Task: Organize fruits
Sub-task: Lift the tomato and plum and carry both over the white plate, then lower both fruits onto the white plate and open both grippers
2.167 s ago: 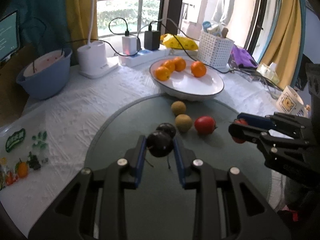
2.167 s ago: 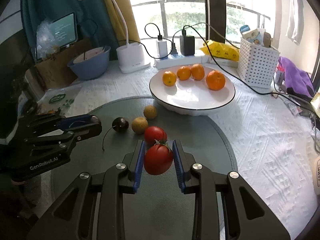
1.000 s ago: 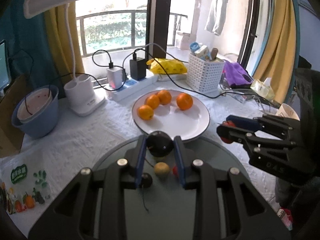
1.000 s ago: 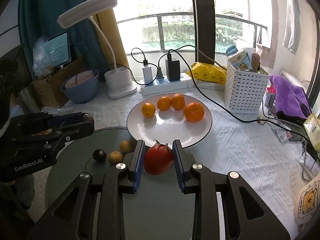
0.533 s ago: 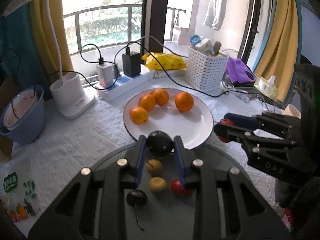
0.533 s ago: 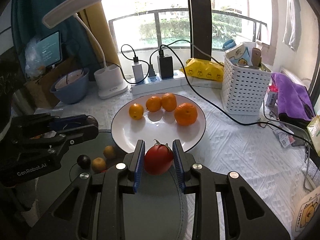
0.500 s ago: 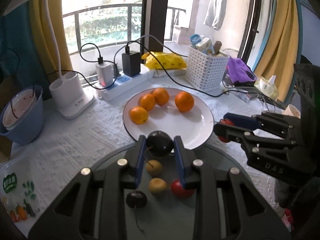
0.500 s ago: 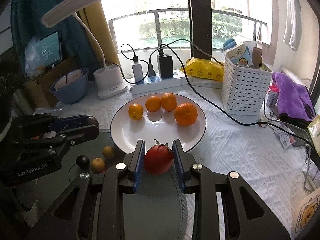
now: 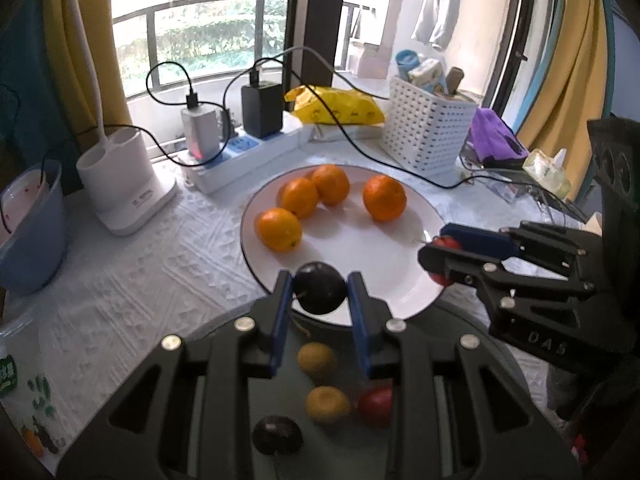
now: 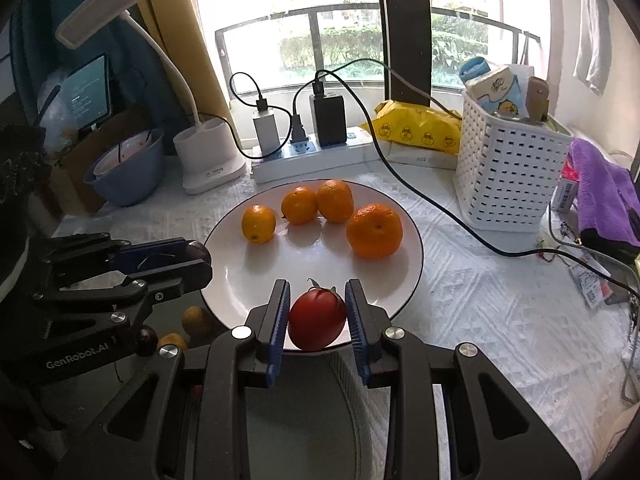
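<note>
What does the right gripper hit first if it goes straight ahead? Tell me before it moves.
Probably the white plate. The right gripper, shut on a red tomato, points over the plate's near rim. Farther along that line sits the big orange. Height above the plate is hard to judge.

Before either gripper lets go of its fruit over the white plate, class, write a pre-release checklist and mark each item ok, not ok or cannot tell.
1. Left gripper firmly holds the dark plum: ok, pinched between both fingers.
2. Right gripper firmly holds the red tomato: ok.
3. Free landing space on the white plate: ok, the near half is bare; the four oranges sit toward the far side.
4. Both fruits over the plate's near rim: ok.
5. Fruits low enough for a gentle release: cannot tell.
6. Grippers apart from each other: ok, a gap shows in both views.
</note>
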Motion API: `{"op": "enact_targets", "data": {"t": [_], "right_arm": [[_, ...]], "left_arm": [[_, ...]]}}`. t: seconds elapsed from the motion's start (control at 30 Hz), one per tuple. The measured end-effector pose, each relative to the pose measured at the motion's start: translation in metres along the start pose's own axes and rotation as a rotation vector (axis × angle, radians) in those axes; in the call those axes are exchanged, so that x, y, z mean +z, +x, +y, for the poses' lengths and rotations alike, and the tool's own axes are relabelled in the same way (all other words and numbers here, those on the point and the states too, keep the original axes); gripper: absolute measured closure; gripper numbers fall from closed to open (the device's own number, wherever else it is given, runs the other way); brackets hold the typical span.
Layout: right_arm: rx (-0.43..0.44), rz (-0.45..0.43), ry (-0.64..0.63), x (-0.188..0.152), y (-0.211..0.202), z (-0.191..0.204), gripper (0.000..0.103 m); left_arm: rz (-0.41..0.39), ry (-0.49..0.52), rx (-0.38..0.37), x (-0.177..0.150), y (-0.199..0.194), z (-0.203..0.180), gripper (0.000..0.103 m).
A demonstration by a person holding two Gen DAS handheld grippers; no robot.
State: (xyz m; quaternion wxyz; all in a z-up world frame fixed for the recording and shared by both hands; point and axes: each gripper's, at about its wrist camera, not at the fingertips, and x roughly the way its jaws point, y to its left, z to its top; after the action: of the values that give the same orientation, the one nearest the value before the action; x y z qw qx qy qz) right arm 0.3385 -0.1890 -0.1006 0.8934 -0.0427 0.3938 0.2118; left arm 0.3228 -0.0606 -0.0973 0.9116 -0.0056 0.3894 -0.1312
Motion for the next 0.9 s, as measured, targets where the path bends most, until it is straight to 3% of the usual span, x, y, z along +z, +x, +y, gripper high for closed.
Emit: {"op": "enact_targets", "data": {"t": [0.47,0.9], "right_arm": [[-0.010,0.012,0.025,0.004,0.006,-0.003,0.072],[-0.014,-0.023,0.011,0.005,-0.018,0.013,0.072]], "left_arm": [[0.012,-0.024,-0.003,0.005,0.005,0.004,0.073],[-0.047,-0.013,0.014,0.001,-0.028,0.003,0.067]]}}
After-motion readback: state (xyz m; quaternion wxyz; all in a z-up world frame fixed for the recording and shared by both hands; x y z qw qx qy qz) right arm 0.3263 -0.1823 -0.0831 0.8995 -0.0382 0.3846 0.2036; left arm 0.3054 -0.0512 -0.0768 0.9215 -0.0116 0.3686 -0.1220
